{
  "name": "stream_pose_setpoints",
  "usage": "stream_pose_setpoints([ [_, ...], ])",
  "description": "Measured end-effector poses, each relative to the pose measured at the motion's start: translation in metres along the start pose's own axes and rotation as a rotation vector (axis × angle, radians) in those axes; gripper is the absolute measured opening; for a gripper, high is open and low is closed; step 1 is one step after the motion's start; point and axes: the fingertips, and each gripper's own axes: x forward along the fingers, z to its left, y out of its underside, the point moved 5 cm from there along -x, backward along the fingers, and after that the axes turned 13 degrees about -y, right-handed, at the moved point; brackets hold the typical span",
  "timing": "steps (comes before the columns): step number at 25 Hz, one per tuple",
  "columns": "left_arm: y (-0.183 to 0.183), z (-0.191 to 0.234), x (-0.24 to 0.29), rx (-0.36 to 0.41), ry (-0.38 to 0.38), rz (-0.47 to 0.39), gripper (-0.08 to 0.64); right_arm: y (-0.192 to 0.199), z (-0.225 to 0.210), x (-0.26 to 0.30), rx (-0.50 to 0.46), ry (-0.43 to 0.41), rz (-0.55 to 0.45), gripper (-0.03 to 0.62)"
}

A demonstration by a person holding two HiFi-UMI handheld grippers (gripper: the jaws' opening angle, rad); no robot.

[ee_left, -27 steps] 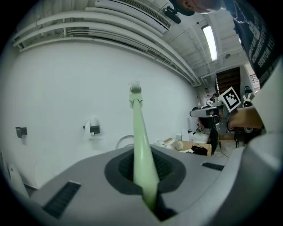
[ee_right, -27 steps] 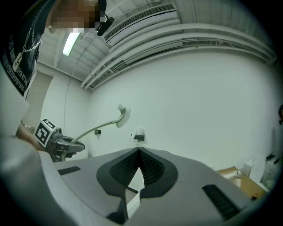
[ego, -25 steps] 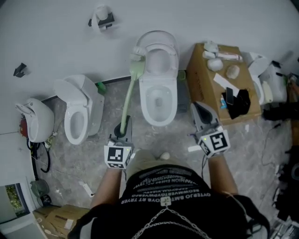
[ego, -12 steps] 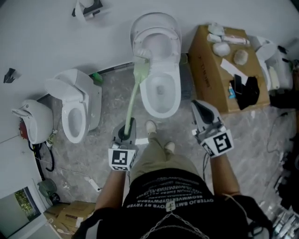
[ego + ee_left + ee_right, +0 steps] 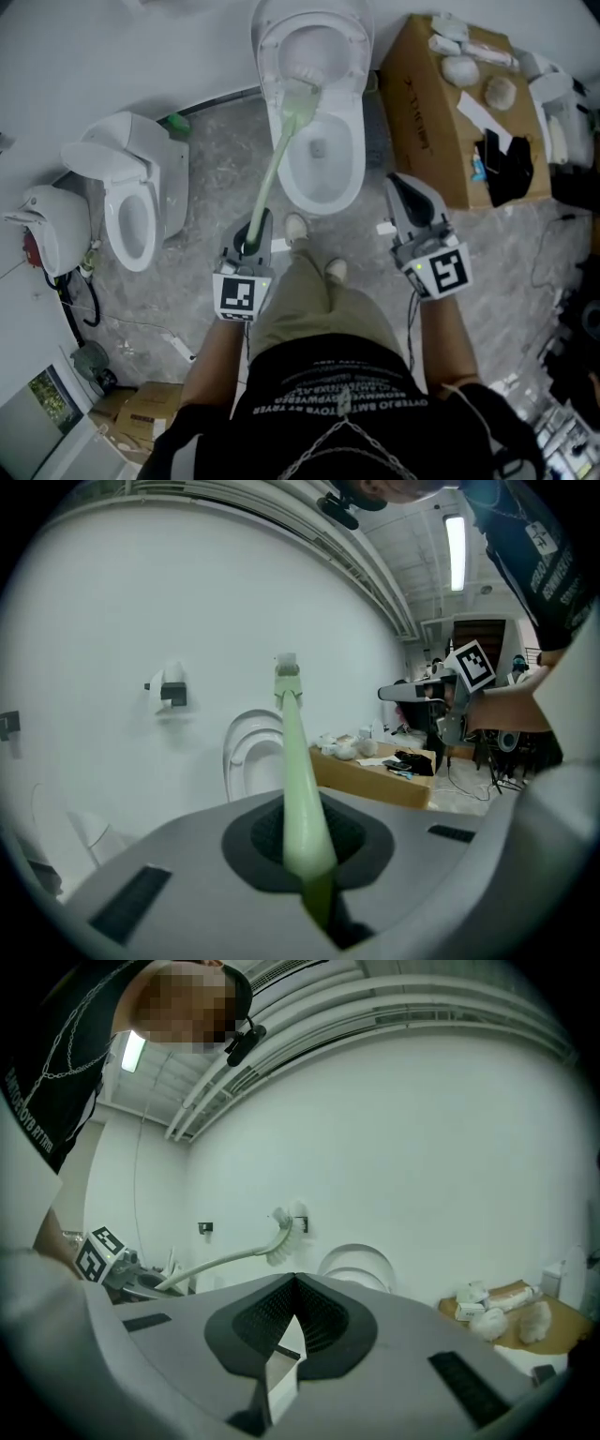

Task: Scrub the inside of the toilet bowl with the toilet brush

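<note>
The white toilet (image 5: 354, 112) stands straight ahead of both my tongs, lid raised, its bowl (image 5: 323, 173) open. A cardboard box (image 5: 427, 131) sits just beyond my right tongs (image 5: 398, 192), beside that toilet, with small items scattered on top. A second toilet (image 5: 127, 202), lower and smaller, stands well off to the outer side of my left tongs (image 5: 253, 234).

The pale green toilet brush (image 5: 272, 173) runs forward and up from my left tongs. Seen from above, its bristle head (image 5: 302, 80) lies over the back of the open bowl. Seen from my right tongs, it hangs in the air before the white wall (image 5: 422, 1147).

My left tongs are clamped tight on the brush's handle end. My right tongs are closed with nothing between them, hovering beside the front of the bowl.
</note>
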Motion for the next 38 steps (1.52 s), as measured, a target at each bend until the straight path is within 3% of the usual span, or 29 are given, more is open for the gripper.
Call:
stream_pose_setpoints([
  [4, 0.015, 0.001, 0.025, -0.022, -0.001, 0.018, 0.002, 0.016, -0.011, 0.022, 0.018, 0.005, 0.0, -0.009],
  [15, 0.066, -0.004, 0.071, 0.015, 0.056, 0.097, 0.002, 0.052, -0.036, 0.067, 0.004, 0.018, -0.013, -0.009],
  [18, 0.088, -0.007, 0.083, 0.015, 0.072, 0.142, 0.002, 0.064, -0.041, 0.071, -0.029, 0.002, -0.009, -0.009],
  [24, 0.148, -0.022, 0.103, -0.01, 0.117, 0.263, 0.002, 0.09, -0.045, 0.08, -0.003, 0.005, -0.004, -0.009],
  [31, 0.212, -0.033, 0.126, 0.026, 0.174, 0.384, 0.002, 0.131, -0.05, 0.086, 0.04, 0.012, 0.042, -0.009],
  [38, 0.26, -0.027, 0.147, 0.073, 0.21, 0.475, 0.002, 0.143, -0.065, 0.111, 0.072, 0.008, 0.054, -0.009],
])
